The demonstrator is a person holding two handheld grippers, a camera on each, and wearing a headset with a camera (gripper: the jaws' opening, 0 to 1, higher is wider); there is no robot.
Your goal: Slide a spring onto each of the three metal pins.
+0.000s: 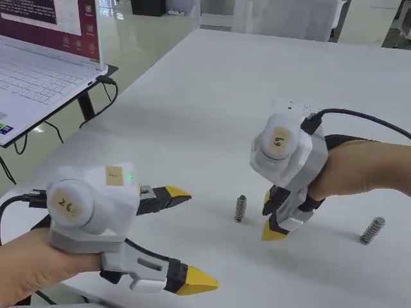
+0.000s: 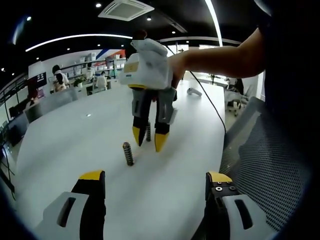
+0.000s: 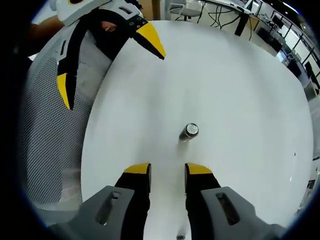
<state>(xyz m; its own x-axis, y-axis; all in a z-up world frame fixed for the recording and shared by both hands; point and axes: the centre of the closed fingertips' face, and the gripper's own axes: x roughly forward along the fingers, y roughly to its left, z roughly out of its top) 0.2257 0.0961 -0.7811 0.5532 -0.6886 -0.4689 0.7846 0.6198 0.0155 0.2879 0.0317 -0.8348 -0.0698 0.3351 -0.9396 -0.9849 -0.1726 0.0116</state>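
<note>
A: Checking head view: left gripper (image 1: 192,237) spread wide, near left. Right gripper (image 1: 270,217) points down, jaws slightly apart and holding nothing, just right of upright spring (image 1: 241,208).
B: Second one?
A: Further right, leaning spring (image 1: 372,230) on table (image 1: 212,96). Left gripper view: upright spring (image 2: 128,153) near right gripper's tips. Right gripper view: it stands just beyond the narrow-gapped jaws.

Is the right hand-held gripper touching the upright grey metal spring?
Apart: the right gripper view shows bare white table between the right hand-held gripper and the upright grey metal spring.

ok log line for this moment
left claw open; right claw open, tips down by upright grey metal coil spring; second spring on white table
</note>
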